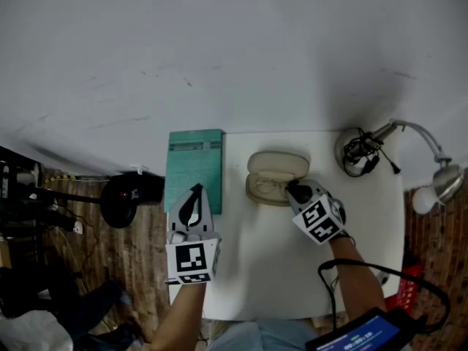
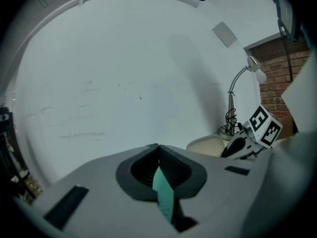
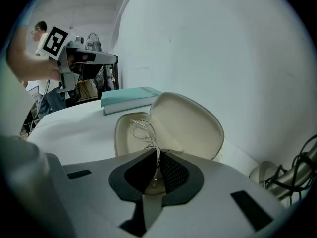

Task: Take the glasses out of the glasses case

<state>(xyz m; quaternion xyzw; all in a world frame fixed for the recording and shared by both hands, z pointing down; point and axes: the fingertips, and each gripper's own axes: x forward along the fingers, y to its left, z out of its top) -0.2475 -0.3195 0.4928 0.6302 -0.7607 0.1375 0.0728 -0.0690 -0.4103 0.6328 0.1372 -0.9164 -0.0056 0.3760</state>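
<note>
White table [image 1: 256, 269] by a bare wall [image 1: 219, 50] carries the open glasses case [image 1: 276, 165], the wire glasses [image 3: 141, 130] lying inside it with the right tongs [image 3: 157, 157] clamped on their frame, the left tongs [image 2: 157, 147] pressed together, empty, left of the case; opened and gripped, lifting-out seemingly remains.

A white tabletop [image 1: 257, 273] stands against a plain white wall [image 1: 219, 50], with wood floor [image 1: 139, 254] below and a brick wall [image 1: 442, 232] and desk lamp [image 1: 447, 180] at right.

Closed left gripper [image 1: 195, 190] hovers nearly level; right gripper [image 1: 294, 190] pinches, tilted downward.
</note>
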